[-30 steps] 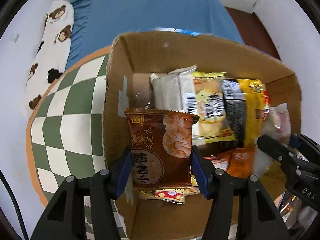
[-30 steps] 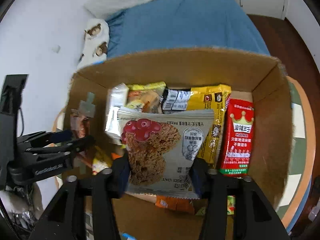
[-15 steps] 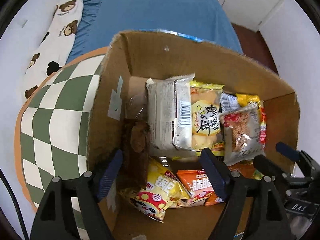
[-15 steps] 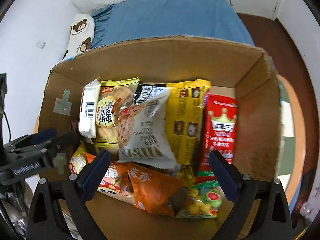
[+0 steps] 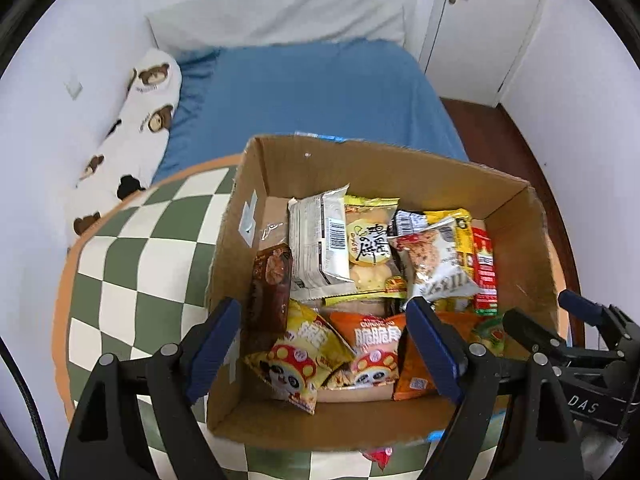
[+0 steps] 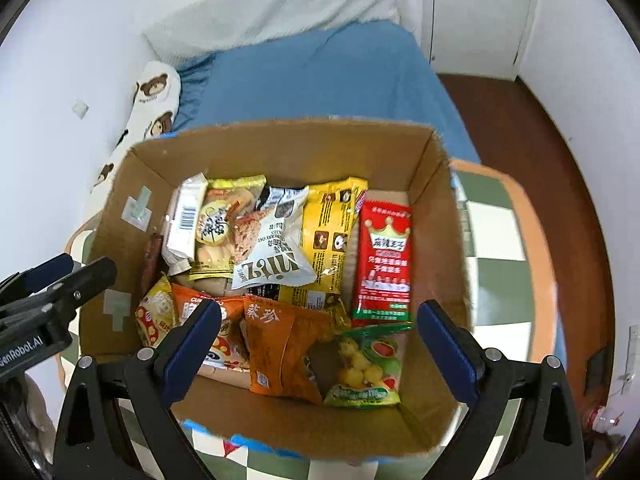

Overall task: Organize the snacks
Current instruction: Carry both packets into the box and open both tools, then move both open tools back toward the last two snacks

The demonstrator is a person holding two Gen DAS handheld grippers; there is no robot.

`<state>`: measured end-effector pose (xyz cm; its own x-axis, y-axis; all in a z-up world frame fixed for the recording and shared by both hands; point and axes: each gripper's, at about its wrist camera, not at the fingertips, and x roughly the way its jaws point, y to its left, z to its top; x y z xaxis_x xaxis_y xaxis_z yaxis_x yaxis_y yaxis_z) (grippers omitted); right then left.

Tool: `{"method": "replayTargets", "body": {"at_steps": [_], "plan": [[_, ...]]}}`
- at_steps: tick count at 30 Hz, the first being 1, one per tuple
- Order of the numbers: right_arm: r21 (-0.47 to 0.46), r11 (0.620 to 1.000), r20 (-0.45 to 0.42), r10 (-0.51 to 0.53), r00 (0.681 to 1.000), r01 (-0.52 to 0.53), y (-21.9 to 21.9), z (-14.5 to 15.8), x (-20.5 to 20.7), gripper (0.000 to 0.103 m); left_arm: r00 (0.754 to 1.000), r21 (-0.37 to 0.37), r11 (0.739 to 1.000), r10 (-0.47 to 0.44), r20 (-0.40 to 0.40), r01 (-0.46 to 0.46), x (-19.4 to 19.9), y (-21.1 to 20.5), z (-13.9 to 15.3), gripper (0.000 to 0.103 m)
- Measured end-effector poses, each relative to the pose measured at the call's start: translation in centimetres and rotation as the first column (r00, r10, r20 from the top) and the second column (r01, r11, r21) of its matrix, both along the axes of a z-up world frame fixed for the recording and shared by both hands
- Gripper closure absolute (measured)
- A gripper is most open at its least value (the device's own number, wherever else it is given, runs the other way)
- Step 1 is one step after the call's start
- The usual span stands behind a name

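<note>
Both grippers hung above the box (image 5: 400,168), pointing steeply down into it. The left gripper (image 5: 326,346) had its jaws spread wide with nothing between them, and the right gripper (image 6: 320,344) was spread wider still, also empty. The box sat on a green-and-white checked cushion (image 5: 132,264) at the foot of a blue bed (image 5: 312,96), with a bear-print pillow (image 5: 132,128) along the wall. Inside, the snacks lay packed together: a brown packet (image 5: 270,288) stood on edge against the left wall, a white oat-cookie packet (image 6: 272,252) lay tilted across the middle on top of a yellow one (image 6: 332,216), a red packet (image 6: 386,260) lay flat by the right wall, and an orange packet (image 6: 284,344) and a fruit-candy bag (image 6: 364,368) sat nearest the grippers.
</note>
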<state>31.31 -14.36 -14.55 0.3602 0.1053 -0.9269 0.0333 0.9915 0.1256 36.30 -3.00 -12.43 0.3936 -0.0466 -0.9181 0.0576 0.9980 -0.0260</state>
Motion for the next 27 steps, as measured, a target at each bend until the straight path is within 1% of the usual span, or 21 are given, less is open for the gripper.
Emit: {"method": "replayTargets", "body": {"at_steps": [7, 14, 18, 21, 23, 27], "plan": [[-0.003, 1.0, 0.075, 0.006, 0.997, -0.006, 0.2, 3.5, -3.7, 0.003, 0.996, -0.009, 1.0, -0.014, 0.083, 0.015, -4.0, -0.2, 2.8, 0.018], [-0.02, 1.0, 0.175, -0.007, 0.985, 0.011, 0.6, 6.7, -8.0, 0.003, 0.985, -0.002, 1.0, -0.027, 0.17, 0.027, -8.1, -0.6, 5.4, 0.018], [-0.041, 0.999, 0.226, -0.014, 0.974, 0.024, 0.7, 8.1, -10.4, 0.003, 0.981, -0.011, 0.999, -0.027, 0.194, 0.03, -9.8, -0.7, 6.4, 0.018], [-0.039, 0.999, 0.247, -0.026, 0.969, 0.036, 0.5, 8.8, -11.8, 0.003, 0.978, -0.018, 0.999, -0.034, 0.208, 0.038, -11.0, -1.1, 6.9, 0.018], [-0.025, 0.998, 0.257, -0.041, 0.966, 0.049, 0.2, 9.2, -12.6, 0.003, 0.975, -0.019, 0.999, -0.036, 0.218, 0.041, -11.7, -1.4, 7.2, 0.018], [0.004, 0.998, 0.243, -0.063, 0.968, 0.064, -0.6, 9.0, -13.8, 0.003, 0.977, -0.035, 0.998, -0.042, 0.209, 0.05, -12.5, -1.7, 6.9, 0.018]]}}
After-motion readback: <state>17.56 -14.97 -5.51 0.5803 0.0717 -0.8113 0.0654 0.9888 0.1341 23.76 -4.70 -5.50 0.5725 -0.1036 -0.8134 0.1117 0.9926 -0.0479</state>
